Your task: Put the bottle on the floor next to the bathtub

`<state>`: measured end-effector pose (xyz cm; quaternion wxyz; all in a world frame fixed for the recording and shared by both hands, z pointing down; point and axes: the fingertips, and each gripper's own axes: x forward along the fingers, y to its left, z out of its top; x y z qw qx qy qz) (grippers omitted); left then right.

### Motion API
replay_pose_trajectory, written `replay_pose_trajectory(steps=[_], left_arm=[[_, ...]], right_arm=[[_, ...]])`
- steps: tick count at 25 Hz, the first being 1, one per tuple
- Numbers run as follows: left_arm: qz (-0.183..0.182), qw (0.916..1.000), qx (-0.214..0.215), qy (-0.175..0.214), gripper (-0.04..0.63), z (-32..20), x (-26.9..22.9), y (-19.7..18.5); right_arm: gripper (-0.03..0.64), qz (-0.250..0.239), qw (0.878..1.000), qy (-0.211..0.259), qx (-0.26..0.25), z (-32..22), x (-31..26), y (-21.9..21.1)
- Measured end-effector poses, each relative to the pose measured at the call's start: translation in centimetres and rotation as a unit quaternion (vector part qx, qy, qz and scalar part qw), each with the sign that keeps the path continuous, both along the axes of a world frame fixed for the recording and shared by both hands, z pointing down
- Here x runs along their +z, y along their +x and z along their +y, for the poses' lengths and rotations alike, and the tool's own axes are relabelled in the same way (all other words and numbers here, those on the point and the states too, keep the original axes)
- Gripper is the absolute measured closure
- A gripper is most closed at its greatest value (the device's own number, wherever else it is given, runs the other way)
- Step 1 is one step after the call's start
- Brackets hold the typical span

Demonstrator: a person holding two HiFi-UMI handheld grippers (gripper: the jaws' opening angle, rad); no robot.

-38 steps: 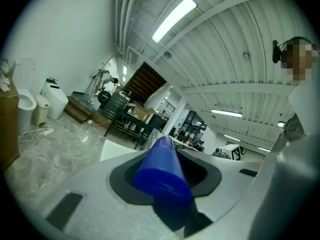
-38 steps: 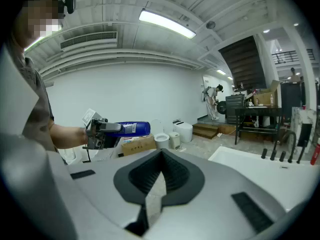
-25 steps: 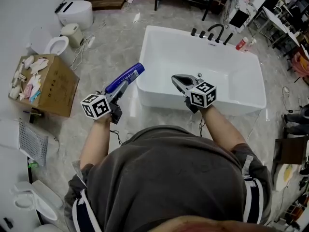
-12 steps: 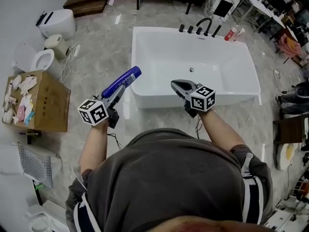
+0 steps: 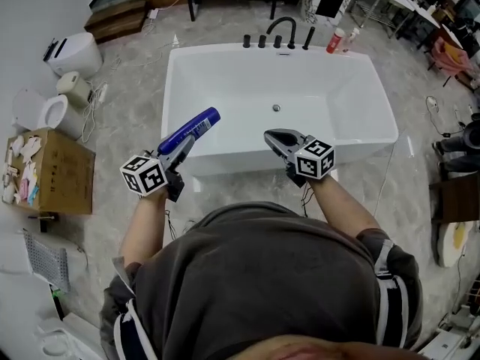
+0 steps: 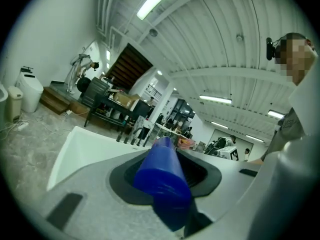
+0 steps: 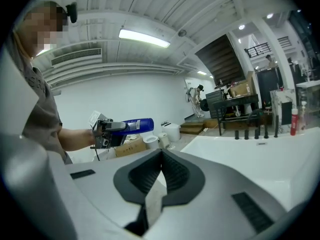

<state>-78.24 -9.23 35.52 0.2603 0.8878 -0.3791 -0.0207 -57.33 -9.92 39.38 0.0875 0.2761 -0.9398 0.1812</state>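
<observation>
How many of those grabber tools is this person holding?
2. The left gripper, at the left, clamps a blue bottle; the right gripper, at the right, is shut and empty. Both are by the bathtub's near rim.

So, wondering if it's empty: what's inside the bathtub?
Only the drain shows inside the bathtub; the blue bottle, left tool and right tool cover parts of its near wall.

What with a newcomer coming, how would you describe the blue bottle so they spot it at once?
Find the big white bathtub on the floor. At its near left corner, the left hand-held gripper clamps a bottle. It alone is deep blue; the bottles by the taps are red and pale.
</observation>
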Motion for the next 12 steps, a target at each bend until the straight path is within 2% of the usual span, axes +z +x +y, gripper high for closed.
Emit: replay_pose_trajectory(steps=[2,6,8,10,12], left_arm=[[0.015,0.9998,-0.011,-0.007,0.460,-0.2,0.7,9.3],[0.091,0.9936,-0.042,-0.053,0.460,0.2,0.2,27.2],[0.092,0.9929,-0.037,-0.067,0.460,0.7,-1.3,35.3],[0.079,0.9944,-0.028,-0.065,0.460,1.1,-3.1,41.0],[0.072,0.9957,-0.020,-0.055,0.460,1.2,-4.5,43.2]], right_arm=[[0.624,0.006,1.000,0.002,-0.008,0.2,1.1,9.5],[0.624,0.027,0.999,-0.027,-0.020,2.1,1.5,28.0],[0.624,0.023,0.999,-0.042,-0.014,2.4,0.7,36.4],[0.624,0.005,0.999,-0.054,0.000,2.2,-0.2,42.1],[0.624,-0.004,0.998,-0.057,0.005,2.1,-0.9,43.9]])
